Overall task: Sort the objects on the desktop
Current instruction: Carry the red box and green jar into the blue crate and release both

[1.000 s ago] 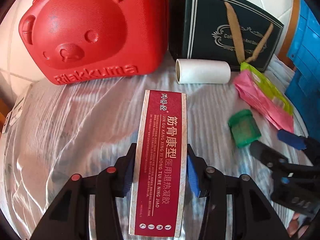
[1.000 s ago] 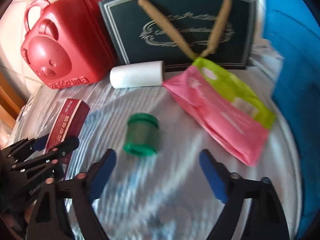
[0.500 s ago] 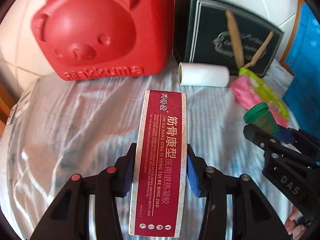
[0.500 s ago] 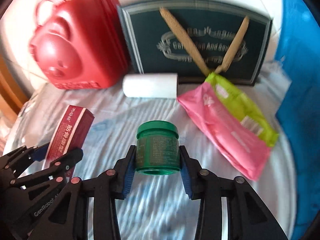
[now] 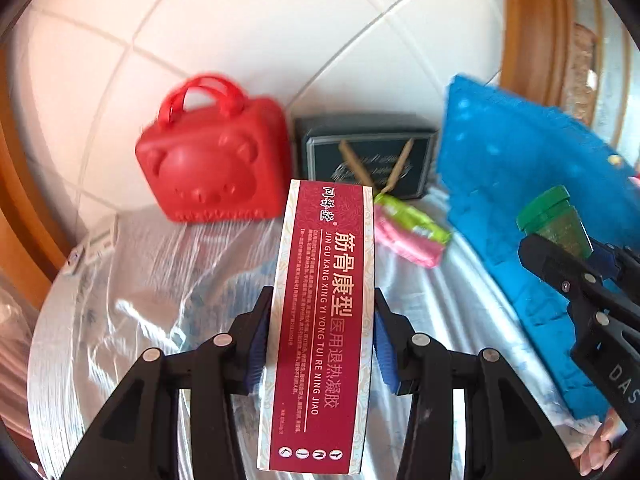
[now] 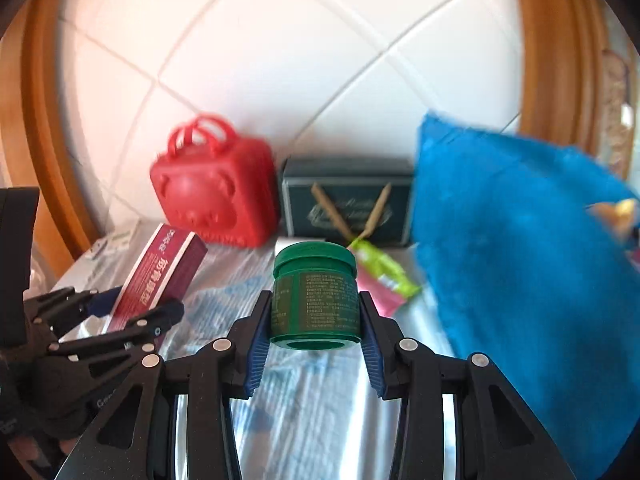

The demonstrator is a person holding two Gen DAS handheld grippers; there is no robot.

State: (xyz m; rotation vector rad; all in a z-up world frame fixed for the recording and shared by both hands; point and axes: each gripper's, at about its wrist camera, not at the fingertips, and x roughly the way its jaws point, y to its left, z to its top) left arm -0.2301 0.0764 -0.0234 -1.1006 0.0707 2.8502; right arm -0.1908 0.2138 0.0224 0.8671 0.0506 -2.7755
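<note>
My left gripper [image 5: 318, 320] is shut on a long red carton with gold lettering [image 5: 324, 304], and its blue pads press both long sides. The carton is held high above the foil-covered tabletop [image 5: 132, 300]. My right gripper [image 6: 314, 320] is shut on a green lidded jar [image 6: 314, 292], held upright and clear of the table. In the left wrist view the right gripper [image 5: 580, 276] shows at the right edge with the jar [image 5: 556, 220]. In the right wrist view the left gripper [image 6: 120, 312] shows low at the left with the carton [image 6: 164, 276].
At the back against the white tiled wall [image 5: 260, 40] stand a red bear-face case [image 5: 212, 160] and a dark green gift box [image 5: 368, 160]. A pink and green packet [image 5: 408, 228] lies in front of the box. Blue cloth [image 5: 520, 184] fills the right side. Wooden frames flank the wall.
My right gripper closed on the green jar and lifted it off the table. Both grippers rose and drew back, so the case and box look smaller. The left kept its hold on the carton.
</note>
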